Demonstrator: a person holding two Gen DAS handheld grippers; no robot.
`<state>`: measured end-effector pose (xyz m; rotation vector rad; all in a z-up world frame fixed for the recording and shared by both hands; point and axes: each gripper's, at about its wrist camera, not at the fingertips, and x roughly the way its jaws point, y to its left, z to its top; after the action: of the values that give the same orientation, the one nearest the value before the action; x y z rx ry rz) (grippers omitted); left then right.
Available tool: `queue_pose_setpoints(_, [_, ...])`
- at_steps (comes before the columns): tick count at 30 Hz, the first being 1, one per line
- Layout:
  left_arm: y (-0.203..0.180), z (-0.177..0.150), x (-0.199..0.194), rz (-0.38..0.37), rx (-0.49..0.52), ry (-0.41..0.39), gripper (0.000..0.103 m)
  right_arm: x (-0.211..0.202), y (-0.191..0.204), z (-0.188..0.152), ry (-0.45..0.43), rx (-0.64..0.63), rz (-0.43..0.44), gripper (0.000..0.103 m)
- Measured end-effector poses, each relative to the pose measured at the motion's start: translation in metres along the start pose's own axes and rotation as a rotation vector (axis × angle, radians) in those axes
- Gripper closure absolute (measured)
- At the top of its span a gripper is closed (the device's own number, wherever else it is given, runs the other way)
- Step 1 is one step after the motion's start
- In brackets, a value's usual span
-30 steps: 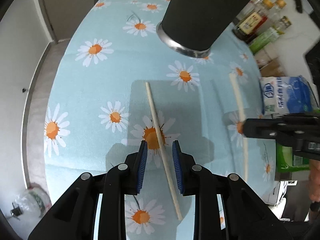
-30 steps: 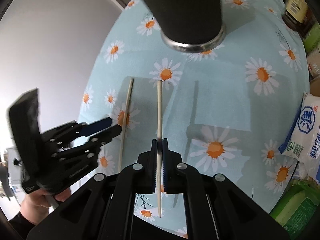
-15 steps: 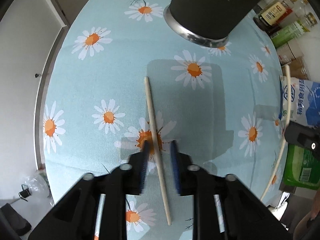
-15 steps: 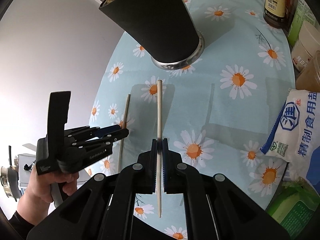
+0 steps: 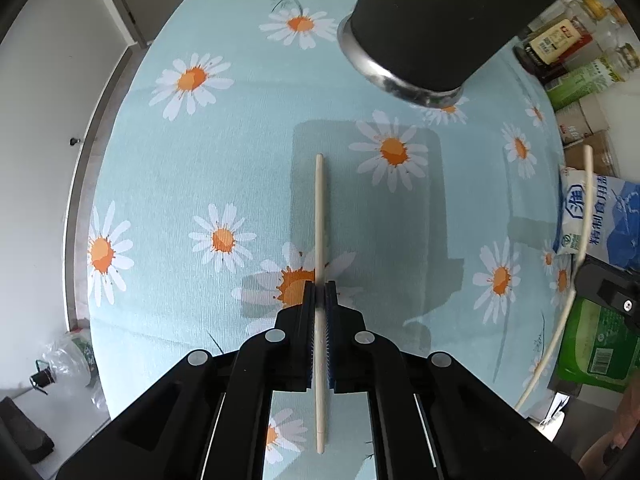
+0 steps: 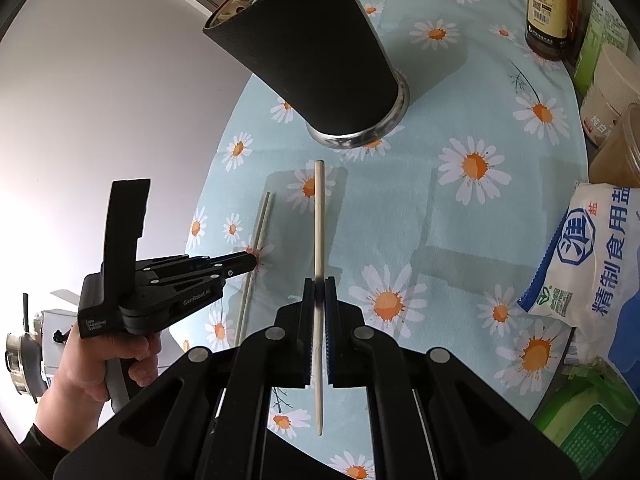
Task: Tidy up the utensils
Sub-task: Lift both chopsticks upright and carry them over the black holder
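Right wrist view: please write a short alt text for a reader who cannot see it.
The right gripper is shut on a pale chopstick that points at a black utensil holder on a daisy tablecloth. At left, the left gripper pinches a second chopstick.

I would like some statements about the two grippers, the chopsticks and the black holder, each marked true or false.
1. The left gripper is shut on a chopstick. True.
2. The right gripper is open and holds nothing. False: it is shut on a second chopstick.
3. The black utensil holder already contains utensils. True.
4. The tablecloth is plain white. False: it is light blue with daisies.
5. A salt bag lies to the right. True.
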<state>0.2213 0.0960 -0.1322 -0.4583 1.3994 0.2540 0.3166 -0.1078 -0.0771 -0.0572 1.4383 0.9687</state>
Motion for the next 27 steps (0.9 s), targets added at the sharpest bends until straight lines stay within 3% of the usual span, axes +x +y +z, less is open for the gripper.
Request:
queue_pose_setpoints(17, [0.006,-0.010,-0.064,-0.188,0.071,-0.166,0.100,0.008,0.032,0.002,-0.046,0.012,-0.061,0.098])
queue_pose_setpoints(21, [0.004,-0.007,-0.082,-0.209,0.106,-0.227,0.099,0.006,0.038,0.006,-0.074,0.035,0.014,0.098])
queue_pose_setpoints(27, [0.011,0.002,-0.103,-0.277,0.139,-0.286,0.099,0.004,0.054,0.014,-0.127,0.019,0.026,0.098])
